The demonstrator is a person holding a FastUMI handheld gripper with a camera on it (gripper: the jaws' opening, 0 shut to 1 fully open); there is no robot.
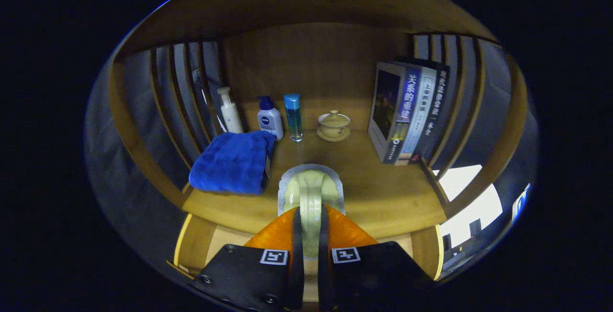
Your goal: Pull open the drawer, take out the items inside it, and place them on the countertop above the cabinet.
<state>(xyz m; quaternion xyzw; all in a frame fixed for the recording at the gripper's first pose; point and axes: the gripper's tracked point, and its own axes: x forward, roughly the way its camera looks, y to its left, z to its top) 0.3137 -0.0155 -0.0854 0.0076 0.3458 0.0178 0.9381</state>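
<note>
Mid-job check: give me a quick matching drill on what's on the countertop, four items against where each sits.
Items:
1. blue towel
2. lidded teacup
3. books
4. pale green object

Places:
A. clamped between the fingers
B. upright against the right slats
C. folded at the left, before the bottles
D. at the back, between the blue-capped bottle and the books

Pairs: 1-C, 2-D, 3-B, 4-A

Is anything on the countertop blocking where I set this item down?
Nothing visible blocks it. The gripper is shut on the pale green item, held over bare countertop. The blue towel lies beside it; bottles, a lidded cup and books stand beyond.
</note>
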